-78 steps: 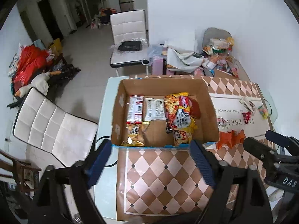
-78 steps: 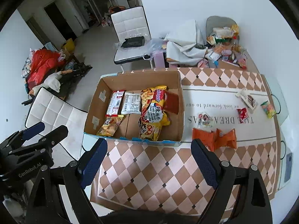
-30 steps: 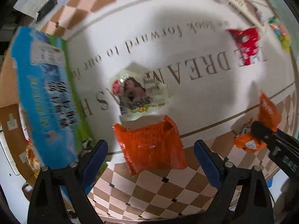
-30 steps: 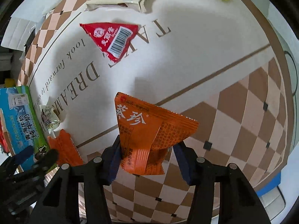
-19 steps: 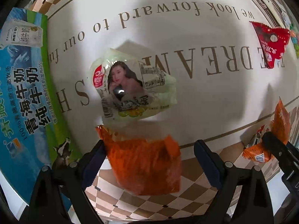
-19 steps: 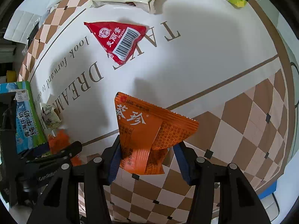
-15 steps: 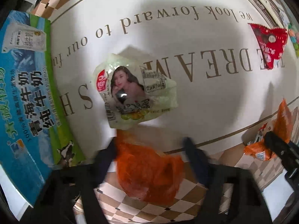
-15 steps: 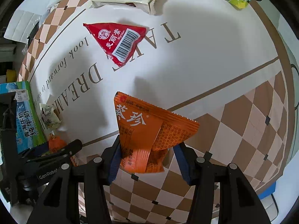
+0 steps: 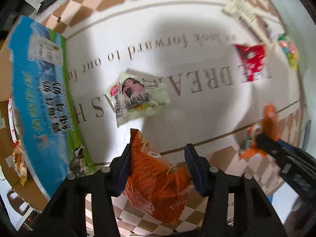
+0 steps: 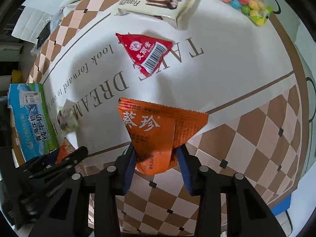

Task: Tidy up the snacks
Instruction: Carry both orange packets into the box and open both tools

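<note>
In the left wrist view, my left gripper points down at the table with its jaws closing. They pinch a crumpled orange snack packet, which is raised a little off the mat. My right gripper also has its jaws closing, and they squeeze the lower end of a second orange packet that stands up between them. That second packet shows at the right edge of the left wrist view. The cardboard snack box with a blue and green printed side lies to the left.
On the white lettered mat lie a pale green packet with a portrait, a red triangular packet, a long biscuit pack and a bag of coloured candies. Checked tablecloth borders the mat.
The left jaws closed from wide open onto the flat orange packet and lifted it, crumpling it. The right jaws tightened on their orange packet, which stayed in place.
</note>
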The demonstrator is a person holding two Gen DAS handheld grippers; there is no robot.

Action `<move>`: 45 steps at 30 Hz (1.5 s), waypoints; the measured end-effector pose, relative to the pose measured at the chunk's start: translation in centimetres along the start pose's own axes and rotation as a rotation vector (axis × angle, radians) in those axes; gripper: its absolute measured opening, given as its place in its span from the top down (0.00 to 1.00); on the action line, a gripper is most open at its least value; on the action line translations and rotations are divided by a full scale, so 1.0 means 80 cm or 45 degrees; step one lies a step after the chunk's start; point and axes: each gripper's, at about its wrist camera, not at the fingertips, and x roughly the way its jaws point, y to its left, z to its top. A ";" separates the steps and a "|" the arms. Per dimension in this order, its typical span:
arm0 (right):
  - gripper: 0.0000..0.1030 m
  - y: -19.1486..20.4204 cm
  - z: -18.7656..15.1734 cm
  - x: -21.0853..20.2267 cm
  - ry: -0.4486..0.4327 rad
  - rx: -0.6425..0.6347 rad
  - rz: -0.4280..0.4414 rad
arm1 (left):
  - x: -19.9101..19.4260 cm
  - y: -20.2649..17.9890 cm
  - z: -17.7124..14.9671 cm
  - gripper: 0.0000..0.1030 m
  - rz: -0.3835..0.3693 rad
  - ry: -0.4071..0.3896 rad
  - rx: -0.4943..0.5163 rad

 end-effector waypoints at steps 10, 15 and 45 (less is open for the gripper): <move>0.68 0.015 -0.011 -0.024 -0.052 -0.008 0.056 | -0.107 0.006 -0.009 0.52 -0.137 -0.175 0.006; 0.69 0.049 -0.027 -0.074 -0.110 -0.085 0.119 | -0.170 0.041 -0.021 0.52 -0.197 -0.295 0.013; 0.69 0.428 -0.124 -0.024 -0.051 -0.606 -0.055 | -0.117 0.380 -0.088 0.50 -0.156 -0.162 -0.316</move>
